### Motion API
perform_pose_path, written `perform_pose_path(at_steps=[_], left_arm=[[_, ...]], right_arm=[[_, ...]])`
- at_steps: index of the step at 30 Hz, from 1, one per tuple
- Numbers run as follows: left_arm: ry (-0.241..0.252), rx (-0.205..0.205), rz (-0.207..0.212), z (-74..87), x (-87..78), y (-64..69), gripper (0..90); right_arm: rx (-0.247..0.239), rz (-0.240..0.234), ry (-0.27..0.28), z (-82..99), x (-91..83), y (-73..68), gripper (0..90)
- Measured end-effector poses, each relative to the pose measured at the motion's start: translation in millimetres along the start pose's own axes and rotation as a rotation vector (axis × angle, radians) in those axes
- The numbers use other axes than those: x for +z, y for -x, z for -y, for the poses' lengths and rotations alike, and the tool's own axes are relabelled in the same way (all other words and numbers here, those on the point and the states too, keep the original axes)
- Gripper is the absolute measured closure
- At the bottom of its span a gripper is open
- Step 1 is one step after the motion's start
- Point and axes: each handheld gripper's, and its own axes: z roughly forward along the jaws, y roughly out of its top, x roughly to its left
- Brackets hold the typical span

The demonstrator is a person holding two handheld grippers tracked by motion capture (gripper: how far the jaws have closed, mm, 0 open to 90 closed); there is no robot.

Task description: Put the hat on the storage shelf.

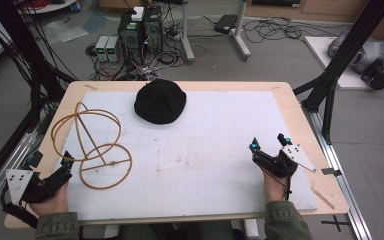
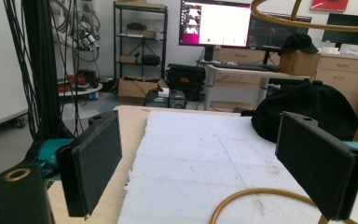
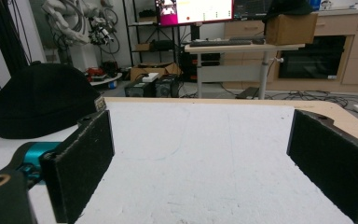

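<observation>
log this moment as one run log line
left hand-held gripper: open, beside wire hat stand | right hand-held gripper: open, holding nothing | black hat: far side of white mat, untouched

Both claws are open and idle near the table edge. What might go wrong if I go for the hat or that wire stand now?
1. The wire stand is thin rings on a rod; the left claw right beside it may tip or slide it.
2. The black hat is soft and may slip from a shallow pinch.
3. The white foam sheet looks loose and may shift.
</observation>
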Motion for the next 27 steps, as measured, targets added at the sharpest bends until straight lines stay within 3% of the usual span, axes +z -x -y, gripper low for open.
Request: perform_pose_path(at_steps=[20,27], left_arm=[[-0.009,0.003,-0.002,0.1,0.3,-1.1,15.4],[-0.015,0.009,0.000,0.3,2.1,-0.6,15.2]], right_arm=[[0.008,-0.008,-0.008,0.2,0.3,-0.5,6.5],[0.027,-0.064,-0.026,-0.5,13.0,-0.4,6.6]])
